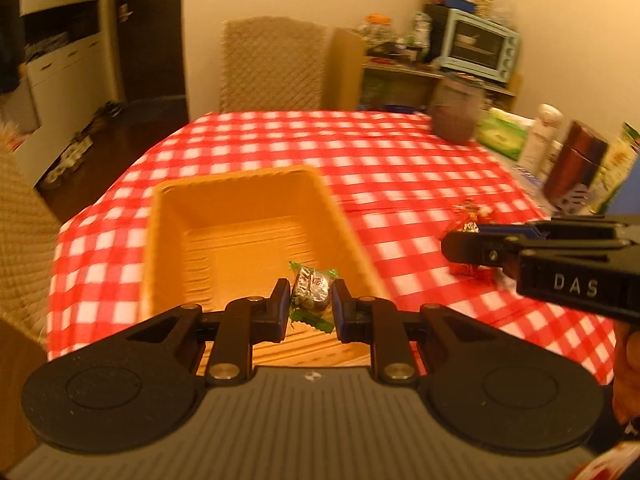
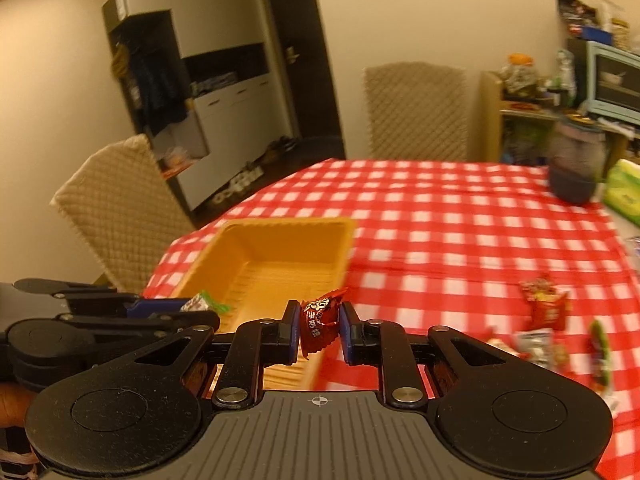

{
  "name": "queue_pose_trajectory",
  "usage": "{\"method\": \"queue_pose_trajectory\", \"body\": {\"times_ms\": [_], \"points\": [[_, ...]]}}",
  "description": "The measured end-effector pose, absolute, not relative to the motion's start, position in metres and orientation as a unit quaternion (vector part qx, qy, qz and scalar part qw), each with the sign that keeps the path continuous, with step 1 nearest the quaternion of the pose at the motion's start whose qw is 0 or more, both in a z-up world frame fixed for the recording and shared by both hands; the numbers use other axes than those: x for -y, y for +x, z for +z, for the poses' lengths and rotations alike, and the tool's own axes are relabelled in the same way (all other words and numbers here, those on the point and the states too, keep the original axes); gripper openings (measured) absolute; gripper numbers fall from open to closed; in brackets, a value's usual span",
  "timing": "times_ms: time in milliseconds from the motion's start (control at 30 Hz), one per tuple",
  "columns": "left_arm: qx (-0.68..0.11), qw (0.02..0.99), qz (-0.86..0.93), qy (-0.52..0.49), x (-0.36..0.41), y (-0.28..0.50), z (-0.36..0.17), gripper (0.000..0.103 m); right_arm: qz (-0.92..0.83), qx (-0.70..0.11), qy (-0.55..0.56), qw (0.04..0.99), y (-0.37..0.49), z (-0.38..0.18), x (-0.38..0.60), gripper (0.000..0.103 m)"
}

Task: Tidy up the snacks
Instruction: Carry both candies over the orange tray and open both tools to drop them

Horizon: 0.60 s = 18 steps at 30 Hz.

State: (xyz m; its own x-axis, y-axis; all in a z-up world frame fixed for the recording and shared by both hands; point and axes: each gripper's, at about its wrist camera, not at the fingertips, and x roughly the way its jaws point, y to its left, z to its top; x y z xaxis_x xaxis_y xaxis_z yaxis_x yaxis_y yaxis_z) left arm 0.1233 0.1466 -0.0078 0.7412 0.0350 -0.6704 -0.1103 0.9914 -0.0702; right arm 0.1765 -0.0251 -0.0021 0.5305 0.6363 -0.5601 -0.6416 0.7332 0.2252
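An orange tray (image 1: 160,240) sits on the red-checked table; it also shows in the right wrist view (image 2: 216,254). My left gripper (image 1: 310,306) is shut on a green-wrapped candy (image 1: 312,292) and holds it over the tray's near right part. My right gripper (image 2: 320,326) is shut on a red-wrapped candy (image 2: 318,320) above the tray's near right corner. The right gripper (image 1: 452,246) shows in the left wrist view to the tray's right. The left gripper (image 2: 200,314) shows at the left in the right wrist view with the green candy (image 2: 204,302).
Several loose snack packets (image 2: 546,308) lie on the cloth at the right. A dark jar (image 1: 456,114), a green tissue pack (image 1: 504,134) and bottles (image 1: 540,136) stand at the far right. Padded chairs (image 1: 272,64) stand at the far and left sides.
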Motion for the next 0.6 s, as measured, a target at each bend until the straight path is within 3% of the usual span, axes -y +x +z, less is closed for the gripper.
{"method": "queue_pose_trajectory", "body": {"times_ms": [400,467,600], "points": [[-0.376,0.922,0.054,-0.081,-0.188,0.129,-0.025,0.021,0.373,-0.350,-0.020,0.859,0.191,-0.030,-0.028,0.020],[-0.376,0.921,0.058,-0.082,-0.191,0.131,-0.027,0.029,0.372,-0.353,-0.020,0.858,0.193,-0.033,-0.030,0.020],[-0.373,0.921,0.066,-0.086,-0.198,0.128,-0.026,0.030,0.372,-0.359,-0.021,0.856,0.194,-0.036,-0.028,0.021]]}}
